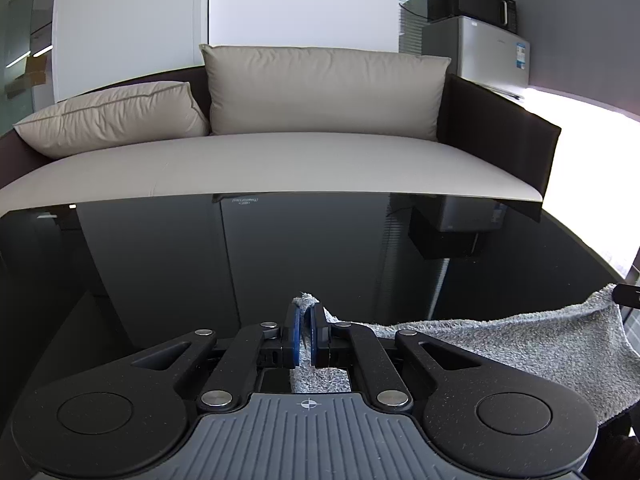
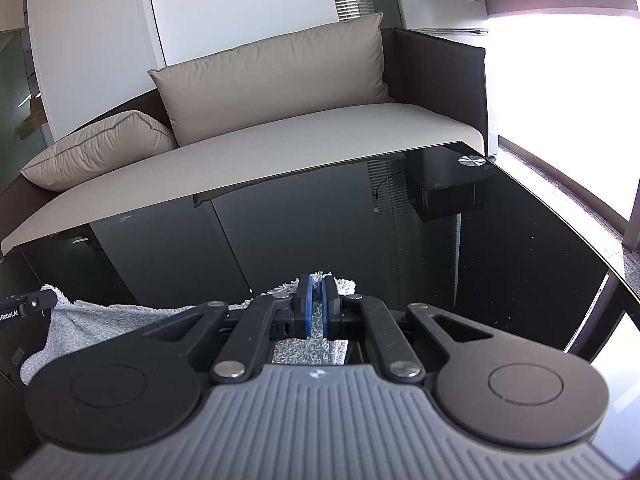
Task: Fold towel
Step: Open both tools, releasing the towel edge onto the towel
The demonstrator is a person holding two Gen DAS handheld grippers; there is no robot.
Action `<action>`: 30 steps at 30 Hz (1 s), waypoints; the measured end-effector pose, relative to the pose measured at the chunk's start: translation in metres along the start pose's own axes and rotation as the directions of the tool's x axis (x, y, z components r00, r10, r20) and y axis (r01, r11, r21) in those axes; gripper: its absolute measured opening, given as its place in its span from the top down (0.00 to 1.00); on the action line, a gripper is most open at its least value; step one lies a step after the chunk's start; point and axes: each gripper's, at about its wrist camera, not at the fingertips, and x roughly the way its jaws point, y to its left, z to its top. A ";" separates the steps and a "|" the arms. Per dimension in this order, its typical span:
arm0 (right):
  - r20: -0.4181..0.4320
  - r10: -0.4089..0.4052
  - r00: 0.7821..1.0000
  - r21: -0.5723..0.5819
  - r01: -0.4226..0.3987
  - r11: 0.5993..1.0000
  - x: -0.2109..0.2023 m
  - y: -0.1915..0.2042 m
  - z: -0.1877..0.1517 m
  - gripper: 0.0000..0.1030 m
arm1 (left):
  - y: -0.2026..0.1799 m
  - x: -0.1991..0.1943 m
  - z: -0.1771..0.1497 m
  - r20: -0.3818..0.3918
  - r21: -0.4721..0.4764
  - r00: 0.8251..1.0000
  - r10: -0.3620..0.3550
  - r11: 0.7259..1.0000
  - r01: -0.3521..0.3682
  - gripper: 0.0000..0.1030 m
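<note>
Both tongs are pinched nearly closed on the same cloth: the left gripper (image 1: 306, 312) has its blue pads squeezed on one corner of the towel (image 1: 520, 344), with a small tuft poking up past the fingertips, and the right gripper (image 2: 319, 292) clamps another corner between its own blue pads, a fringe of loops showing beyond the tips. Only a thin strip of fabric separates the jaws in either view. That towel (image 2: 100, 320) is grey terry, thick and nubbly, with a looped, slightly shaggy pile and a rolled hem along its edge. It stretches between the two grippers as a sagging band: in the left wrist view it runs off to the right from the pinched corner toward the other tool, whose black tip shows at the frame's right edge, and in the right wrist view it runs off to the left toward the left tool. More of the cloth shows beneath each gripper's linkage, just behind the fingers. All of this hangs above a glossy black table (image 1: 160, 260) that mirrors the room. Beyond the table's far edge stands a sofa (image 1: 280, 168) with a beige seat, dark sides and two beige cushions (image 1: 324, 88).
</note>
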 end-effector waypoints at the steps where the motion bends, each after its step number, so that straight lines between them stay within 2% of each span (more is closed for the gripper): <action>1: -0.003 -0.004 1.000 0.002 0.004 1.000 0.002 -0.001 0.000 0.96 | 0.002 0.001 0.000 0.003 -0.004 1.000 0.006 1.000 -0.006 0.90; 5: -0.010 -0.011 1.000 0.003 0.011 1.000 0.006 -0.002 -0.001 0.96 | 0.009 0.002 0.001 0.010 -0.024 1.000 0.016 1.000 -0.016 0.85; 10: 0.006 -0.023 1.000 -0.001 0.023 1.000 0.007 -0.002 0.002 0.93 | 0.014 -0.001 0.002 0.032 -0.039 0.999 0.038 0.999 -0.037 0.69; 12: 0.027 -0.047 0.999 0.008 0.047 0.999 0.005 -0.003 0.003 0.90 | 0.017 -0.004 0.003 0.043 -0.053 0.998 0.056 0.997 -0.053 0.64; 14: 0.038 -0.053 0.998 0.019 0.052 0.998 0.002 -0.005 0.004 0.82 | 0.020 -0.007 0.005 0.052 -0.065 0.996 0.069 0.996 -0.065 0.61; 15: 0.047 -0.057 0.997 0.023 0.056 0.998 0.001 -0.006 0.005 0.80 | 0.021 -0.008 0.006 0.052 -0.068 0.996 0.074 0.995 -0.070 0.57; 16: 0.056 -0.060 0.997 0.028 0.059 0.998 -0.001 -0.007 0.006 0.79 | 0.022 -0.008 0.006 0.052 -0.073 0.995 0.081 0.994 -0.077 0.49; 20: 0.055 -0.024 0.998 0.013 0.023 1.000 -0.004 -0.002 0.009 0.79 | 0.020 -0.007 0.007 0.035 -0.067 0.998 0.061 0.996 -0.059 0.45; 23: 0.054 -0.017 0.998 -0.046 0.020 0.999 -0.005 0.010 0.008 0.79 | 0.018 -0.009 0.008 0.041 -0.066 0.997 0.065 0.996 -0.062 0.37; 26: 0.038 -0.005 0.999 -0.075 0.008 0.997 -0.005 0.016 0.006 0.79 | 0.020 -0.013 0.009 0.057 -0.080 0.994 0.095 0.993 -0.090 0.16; 27: 0.030 0.001 1.000 -0.074 0.001 0.997 -0.004 0.016 0.006 0.79 | 0.021 -0.014 0.009 0.061 -0.088 0.993 0.102 0.991 -0.097 0.06; 28: 0.027 0.003 1.000 -0.074 -0.001 0.997 -0.004 0.016 0.005 0.79 | 0.023 -0.015 0.010 0.061 -0.100 0.992 0.106 0.990 -0.100 0.02; 30: 0.019 0.003 1.000 -0.079 -0.002 0.997 -0.004 0.018 0.005 0.79 | 0.026 -0.012 0.011 0.040 -0.115 0.995 0.094 0.989 -0.089 0.02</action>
